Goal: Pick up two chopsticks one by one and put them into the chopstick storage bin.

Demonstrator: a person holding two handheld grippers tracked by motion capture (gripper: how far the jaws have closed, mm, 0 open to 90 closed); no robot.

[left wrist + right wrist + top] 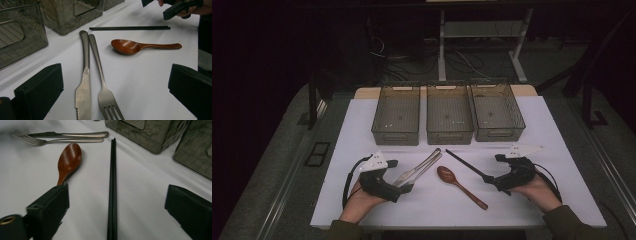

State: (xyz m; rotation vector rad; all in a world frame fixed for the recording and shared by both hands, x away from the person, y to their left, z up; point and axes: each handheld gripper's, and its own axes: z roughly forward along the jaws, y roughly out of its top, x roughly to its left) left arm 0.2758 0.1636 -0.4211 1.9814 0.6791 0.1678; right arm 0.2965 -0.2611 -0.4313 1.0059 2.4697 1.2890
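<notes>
We see both claws spread: left claw (404,186) straddling knife (83,82) and fork (101,80), right claw (488,178) straddling chopsticks (112,190). All lie on the table (362,200); the three bins (449,120) remain empty, sorting unbegun.

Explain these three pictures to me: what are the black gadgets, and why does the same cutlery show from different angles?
No robot here: a person holds a hand tool in each hand. Each tool is a gripper with two black jaws. In the high view, taken from above the table, the left gripper and right gripper rest on the white table.

The other two pictures come from small cameras riding on the grippers, looking out between their own jaws. That is why black blocks stand at the bottom corners.

On the table lie a knife and fork side by side, a wooden spoon and black chopsticks. Three see-through bins stand in a row behind them.

Both grippers are open and hold nothing. The left one faces the knife and fork, the right one the chopsticks.
</notes>
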